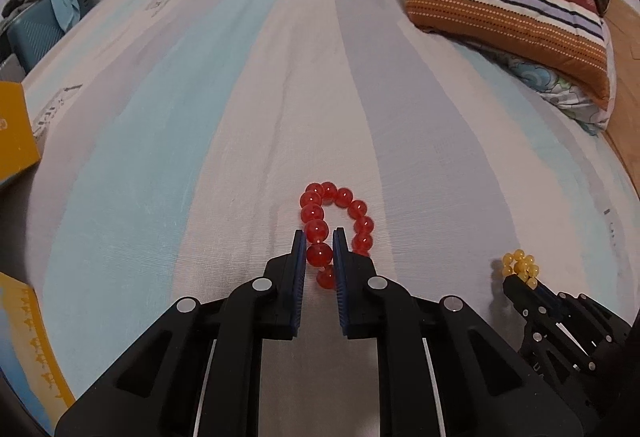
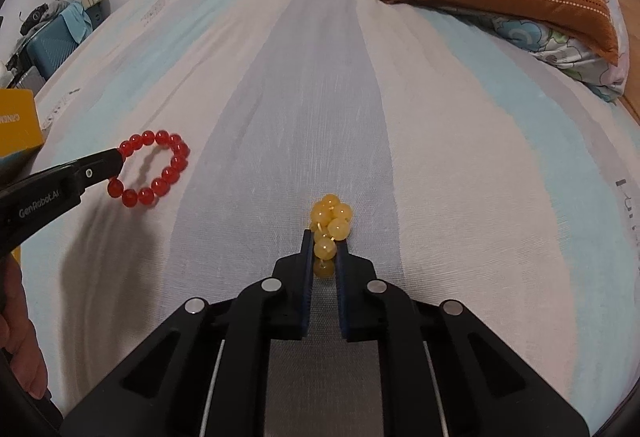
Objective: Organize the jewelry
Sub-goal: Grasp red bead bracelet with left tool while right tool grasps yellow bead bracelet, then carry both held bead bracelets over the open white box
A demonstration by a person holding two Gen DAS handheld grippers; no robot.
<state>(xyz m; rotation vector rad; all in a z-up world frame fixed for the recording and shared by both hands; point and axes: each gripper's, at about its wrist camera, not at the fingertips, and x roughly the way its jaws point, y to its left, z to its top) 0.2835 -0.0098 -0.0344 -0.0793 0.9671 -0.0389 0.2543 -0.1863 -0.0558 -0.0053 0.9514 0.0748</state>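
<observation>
A bracelet of red glassy beads (image 1: 336,217) hangs in a loop from my left gripper (image 1: 320,241), which is shut on one of its beads just above the striped bedsheet. The same red bracelet (image 2: 160,169) shows at the left of the right wrist view, with the left gripper (image 2: 116,161) clamped on its near side. My right gripper (image 2: 325,243) is shut on a bunched yellow bead bracelet (image 2: 334,215) resting on the sheet. In the left wrist view the yellow bracelet (image 1: 520,265) and the right gripper (image 1: 516,279) appear at the lower right.
A bed with a pale striped sheet (image 1: 240,97) fills both views. Folded striped quilts and a pillow (image 1: 504,5) lie at the far right. Yellow boxes (image 1: 16,133) sit at the left edge of the bed. A hand (image 2: 20,337) shows at the left.
</observation>
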